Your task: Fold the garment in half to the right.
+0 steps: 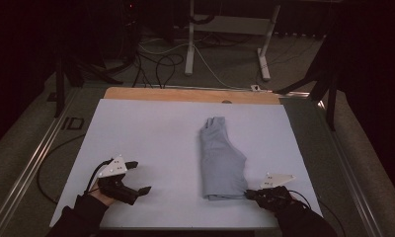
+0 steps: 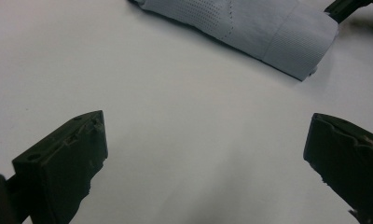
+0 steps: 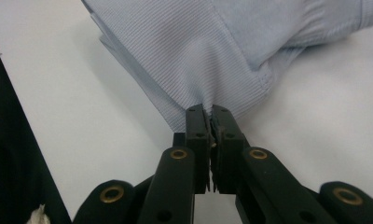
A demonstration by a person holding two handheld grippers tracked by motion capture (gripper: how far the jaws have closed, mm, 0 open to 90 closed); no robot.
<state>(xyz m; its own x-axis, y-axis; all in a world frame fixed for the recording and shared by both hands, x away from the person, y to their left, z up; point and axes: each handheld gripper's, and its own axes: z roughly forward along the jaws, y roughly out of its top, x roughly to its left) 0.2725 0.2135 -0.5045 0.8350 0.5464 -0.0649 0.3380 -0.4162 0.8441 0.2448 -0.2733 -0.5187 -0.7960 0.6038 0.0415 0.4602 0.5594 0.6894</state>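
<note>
Folded grey garment point(image 1: 220, 160): lies on white table point(image 1: 151, 128). Right gripper point(image 1: 251, 194), low at garment's near corner, fingers point(image 3: 197, 122) pinched on its hem. Left gripper point(image 1: 138, 177), well left of garment, fingers point(image 2: 68, 163) spread wide, empty.

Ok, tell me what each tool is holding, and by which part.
The right tool pinches the folded light-blue garment at its near corner edge. The left tool is open, holding nothing.

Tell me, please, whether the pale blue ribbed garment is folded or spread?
Folded: the pale blue ribbed garment lies as a narrow doubled strip, layers stacked at the corner the right gripper pinches.
</note>
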